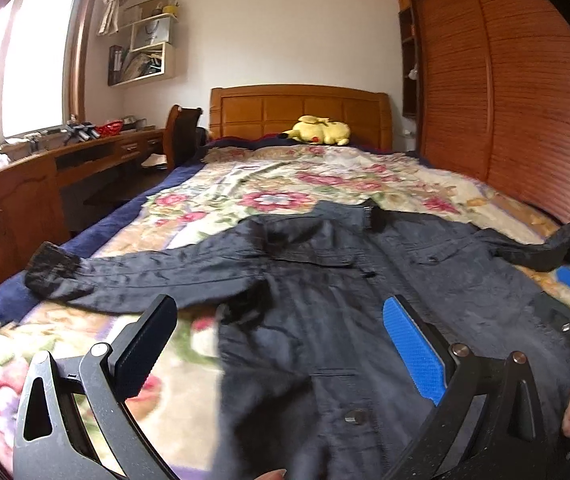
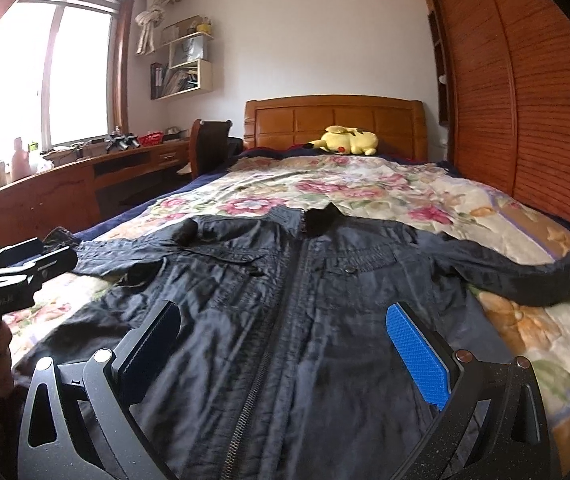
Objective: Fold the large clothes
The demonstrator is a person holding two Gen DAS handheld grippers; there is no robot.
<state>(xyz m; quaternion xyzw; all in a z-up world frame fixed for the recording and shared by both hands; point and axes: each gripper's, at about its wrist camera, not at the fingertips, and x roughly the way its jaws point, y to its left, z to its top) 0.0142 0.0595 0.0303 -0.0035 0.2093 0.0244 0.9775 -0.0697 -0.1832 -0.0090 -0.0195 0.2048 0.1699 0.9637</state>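
Observation:
A dark navy jacket (image 1: 345, 280) lies spread flat, front up, on the floral bedspread (image 1: 285, 184), collar toward the headboard, both sleeves stretched out sideways. My left gripper (image 1: 281, 320) is open and empty, hovering above the jacket's lower left side. My right gripper (image 2: 285, 328) is open and empty above the jacket (image 2: 305, 300), over its zipper line. The left sleeve cuff (image 1: 51, 270) lies at the bed's left edge. The right sleeve (image 2: 525, 276) reaches toward the wardrobe side. The left gripper also shows in the right wrist view (image 2: 17, 264).
A yellow plush toy (image 1: 319, 130) lies by the wooden headboard (image 1: 297, 108). A wooden desk (image 1: 45, 168) with clutter and a chair (image 1: 183, 132) stand left of the bed. A slatted wardrobe (image 1: 517, 100) runs close along the right side.

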